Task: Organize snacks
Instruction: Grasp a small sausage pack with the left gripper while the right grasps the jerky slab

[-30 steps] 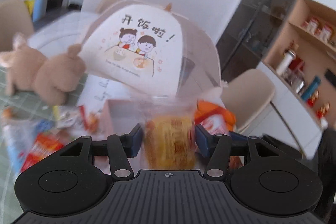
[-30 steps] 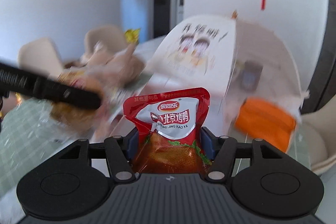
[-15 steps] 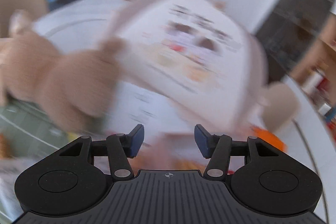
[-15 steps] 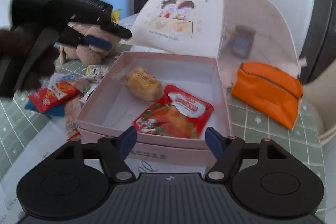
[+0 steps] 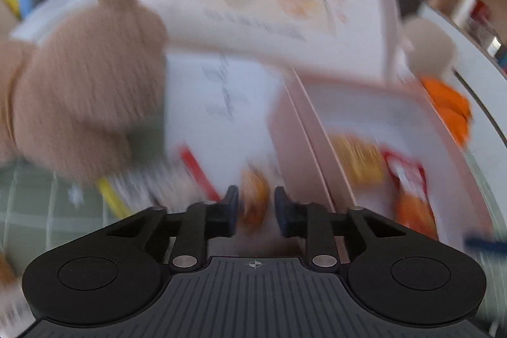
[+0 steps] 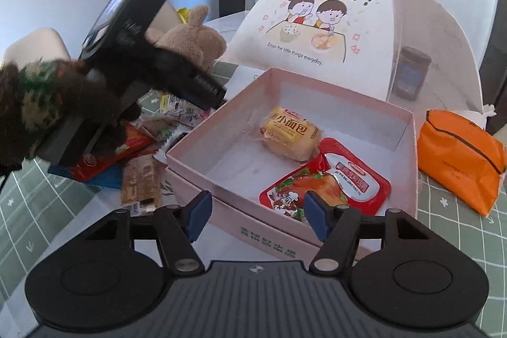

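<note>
The pink box sits on the table and already has two snacks in it: a yellow bread pack and a red duck pack. More snacks lie in a pile on the table just left of the box.

The left tongs point down at that pile. They have just been closing, and now the gap is very narrow. A small orange-brown snack shows in the gap, but that view is too blurry to tell if the pads really hold it. So this step looks like picking the next snack from the pile.

To do it well, I think the left tongs should squeeze one snack only, in its middle, and lift it straight up so the other wrappers do not come along. Then carry it right, over the near wall of the box, and let go low, in the bare white part.

The right tongs hold nothing. They have just been closing a bit, and they stand partly open over the near edge of the box, close to the duck pack. The brown plush toy sits far behind the pile.
</note>
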The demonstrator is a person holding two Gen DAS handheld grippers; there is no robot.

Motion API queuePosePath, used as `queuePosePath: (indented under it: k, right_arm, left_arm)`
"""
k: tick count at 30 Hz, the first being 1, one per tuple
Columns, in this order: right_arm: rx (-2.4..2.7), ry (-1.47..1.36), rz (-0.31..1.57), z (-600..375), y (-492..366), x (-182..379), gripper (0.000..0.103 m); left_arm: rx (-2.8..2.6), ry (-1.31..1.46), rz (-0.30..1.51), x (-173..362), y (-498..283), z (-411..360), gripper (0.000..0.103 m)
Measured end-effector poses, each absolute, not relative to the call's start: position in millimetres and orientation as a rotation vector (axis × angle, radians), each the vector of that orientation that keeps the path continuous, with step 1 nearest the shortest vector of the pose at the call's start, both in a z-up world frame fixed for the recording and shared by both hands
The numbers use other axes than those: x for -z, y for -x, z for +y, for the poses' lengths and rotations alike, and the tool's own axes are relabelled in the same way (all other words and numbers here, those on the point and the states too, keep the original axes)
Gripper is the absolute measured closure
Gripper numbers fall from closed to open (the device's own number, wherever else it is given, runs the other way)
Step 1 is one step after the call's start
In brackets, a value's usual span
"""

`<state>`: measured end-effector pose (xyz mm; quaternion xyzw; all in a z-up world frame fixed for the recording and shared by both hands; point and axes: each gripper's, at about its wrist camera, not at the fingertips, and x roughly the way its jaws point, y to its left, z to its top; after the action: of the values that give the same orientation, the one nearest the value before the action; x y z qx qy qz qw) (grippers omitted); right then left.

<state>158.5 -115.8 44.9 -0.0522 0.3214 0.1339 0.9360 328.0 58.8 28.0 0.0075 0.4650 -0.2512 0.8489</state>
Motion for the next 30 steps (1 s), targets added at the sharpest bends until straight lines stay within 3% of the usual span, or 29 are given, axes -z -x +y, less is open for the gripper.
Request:
queuePosePath:
  k: [3, 16, 30]
  right_arm:
    - [-0.279, 0.064, 0.635, -122.5, -146.2, -51.6, 0.038]
    - [-0.334, 0.108, 0.601, -106.3, -130.1, -59.4, 0.039]
    - [-0.539, 0.132, 0.724, -23.4, -143.6, -22.4, 0.036]
  left_arm:
    - [0.538, -0.104, 0.954, -29.9, -281.5, 68.6, 0.078]
    - [0.448, 0.16, 1.078, -34.3, -156.9, 114.7, 0.078]
    - [0.218, 0.209, 0.973, -81.3, -77.7, 164.5, 0.076]
